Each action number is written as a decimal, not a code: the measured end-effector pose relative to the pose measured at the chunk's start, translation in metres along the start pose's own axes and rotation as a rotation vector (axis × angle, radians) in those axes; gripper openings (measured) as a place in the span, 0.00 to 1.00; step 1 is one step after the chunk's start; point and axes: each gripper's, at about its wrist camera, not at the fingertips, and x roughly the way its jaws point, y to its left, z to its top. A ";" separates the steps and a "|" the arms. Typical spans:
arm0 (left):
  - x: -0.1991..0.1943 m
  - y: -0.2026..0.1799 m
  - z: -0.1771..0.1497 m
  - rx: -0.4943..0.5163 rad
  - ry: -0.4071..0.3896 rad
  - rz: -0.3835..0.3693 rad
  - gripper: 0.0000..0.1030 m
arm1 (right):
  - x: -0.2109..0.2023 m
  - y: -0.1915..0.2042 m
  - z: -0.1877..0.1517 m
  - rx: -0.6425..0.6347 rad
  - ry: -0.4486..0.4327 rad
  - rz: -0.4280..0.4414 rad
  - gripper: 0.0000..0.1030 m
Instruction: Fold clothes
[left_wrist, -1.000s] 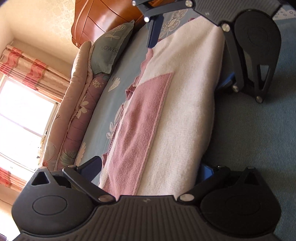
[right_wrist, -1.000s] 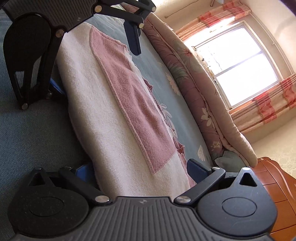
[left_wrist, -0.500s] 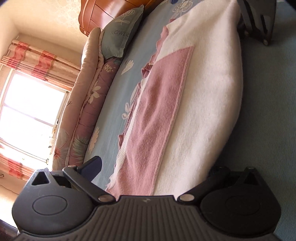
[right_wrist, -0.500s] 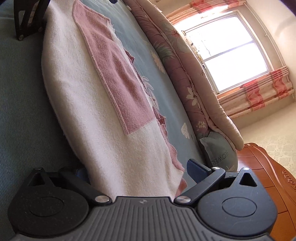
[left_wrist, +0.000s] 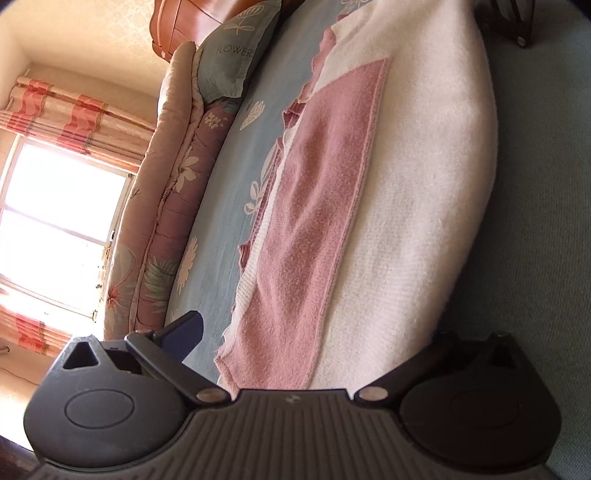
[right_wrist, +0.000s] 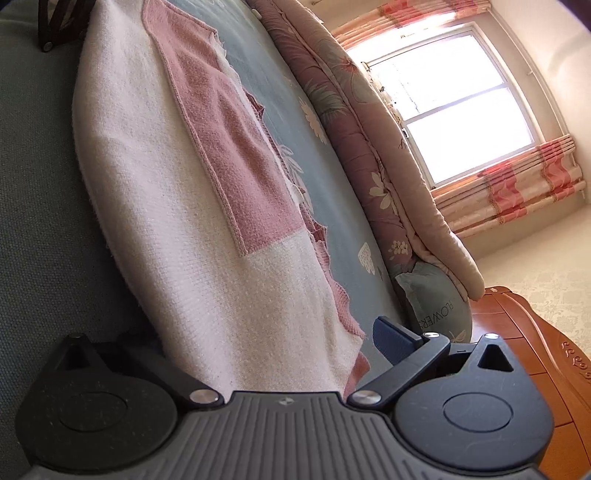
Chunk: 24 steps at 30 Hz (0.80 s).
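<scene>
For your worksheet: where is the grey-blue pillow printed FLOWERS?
Left wrist view, upper middle: the grey-blue pillow leans against the folded floral quilt, below the wooden headboard.

garment (left_wrist: 417, 206): cream-white knit, dusty-pink panel and trim | bed sheet (left_wrist: 236, 192): light blue, white flower and leaf print | quilt (left_wrist: 173, 206): mauve floral | curtains (right_wrist: 517, 184): pink-and-cream stripes | pillow (left_wrist: 236, 51): grey-blue, "FLOWERS" lettering

A bed (left_wrist: 236, 206) in a blue flowered sheet carries a folded white-and-pink garment (left_wrist: 406, 206); a rolled quilt (left_wrist: 166, 206) and pillow (left_wrist: 232, 62) lie along its far edge.
</scene>
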 end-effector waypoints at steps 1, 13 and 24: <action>0.001 0.000 0.002 0.012 0.000 -0.001 1.00 | 0.002 0.000 0.002 -0.012 0.002 0.004 1.00; -0.009 -0.008 -0.005 0.049 -0.006 -0.008 0.72 | 0.002 0.003 -0.002 -0.241 -0.010 0.035 0.83; 0.006 -0.024 0.016 0.039 0.018 -0.062 0.22 | 0.000 0.035 -0.003 -0.338 0.009 0.060 0.18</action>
